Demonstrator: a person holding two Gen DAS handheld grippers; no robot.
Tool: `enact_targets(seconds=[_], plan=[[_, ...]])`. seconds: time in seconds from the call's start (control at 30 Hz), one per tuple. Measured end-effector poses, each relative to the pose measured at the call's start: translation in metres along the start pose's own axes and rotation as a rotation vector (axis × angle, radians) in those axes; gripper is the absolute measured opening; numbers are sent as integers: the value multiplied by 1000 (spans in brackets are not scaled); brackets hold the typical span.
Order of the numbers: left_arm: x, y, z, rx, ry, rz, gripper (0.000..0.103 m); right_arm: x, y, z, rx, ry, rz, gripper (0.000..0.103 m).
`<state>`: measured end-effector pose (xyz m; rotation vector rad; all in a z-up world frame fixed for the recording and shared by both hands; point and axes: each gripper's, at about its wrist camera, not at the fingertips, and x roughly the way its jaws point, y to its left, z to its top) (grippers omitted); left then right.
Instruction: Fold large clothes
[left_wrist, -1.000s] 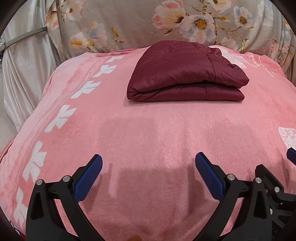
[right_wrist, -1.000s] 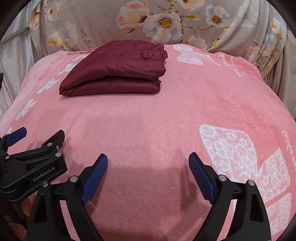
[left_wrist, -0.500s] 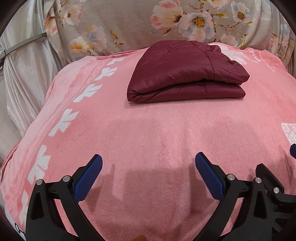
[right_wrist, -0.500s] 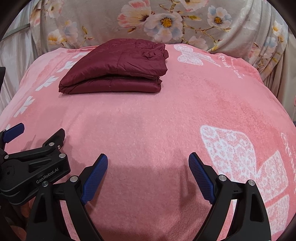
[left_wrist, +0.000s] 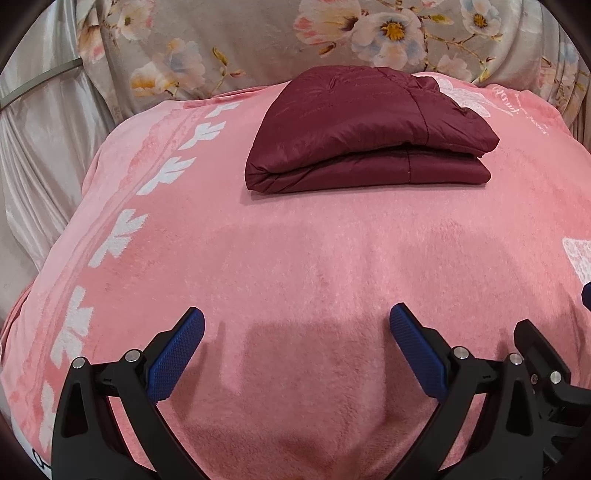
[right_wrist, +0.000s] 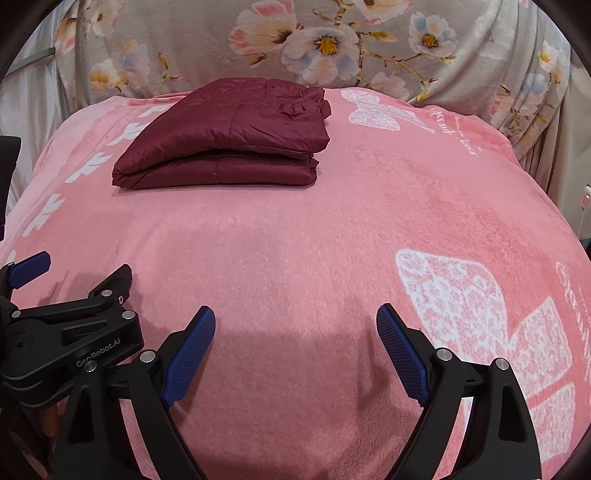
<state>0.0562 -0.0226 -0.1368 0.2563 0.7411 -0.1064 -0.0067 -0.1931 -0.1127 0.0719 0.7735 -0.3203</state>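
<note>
jacket (left_wrist: 369, 136): folded, lies well ahead of both tongs, likely finished
left tongs (left_wrist: 295, 328): wide open, empty
right tongs (right_wrist: 295, 326): wide open, empty, beside left

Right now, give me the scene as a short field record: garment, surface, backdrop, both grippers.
garment: maroon padded jacket, folded into a flat stack, lying at the far side of the blanket
surface: pink fleece blanket with white butterfly and leaf prints
backdrop: grey floral cloth behind the blanket
left gripper: open, nothing between the jaws, near edge of blanket
right gripper: open, nothing between the jaws, beside the left one
contact with jacket: none
</note>
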Motion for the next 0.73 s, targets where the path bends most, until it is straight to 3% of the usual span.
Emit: enact_targets(seconds=[0.73], plan=[[-3, -6, -3, 19, -26, 41, 98, 1, 1, -1, 5, 6, -10, 87]])
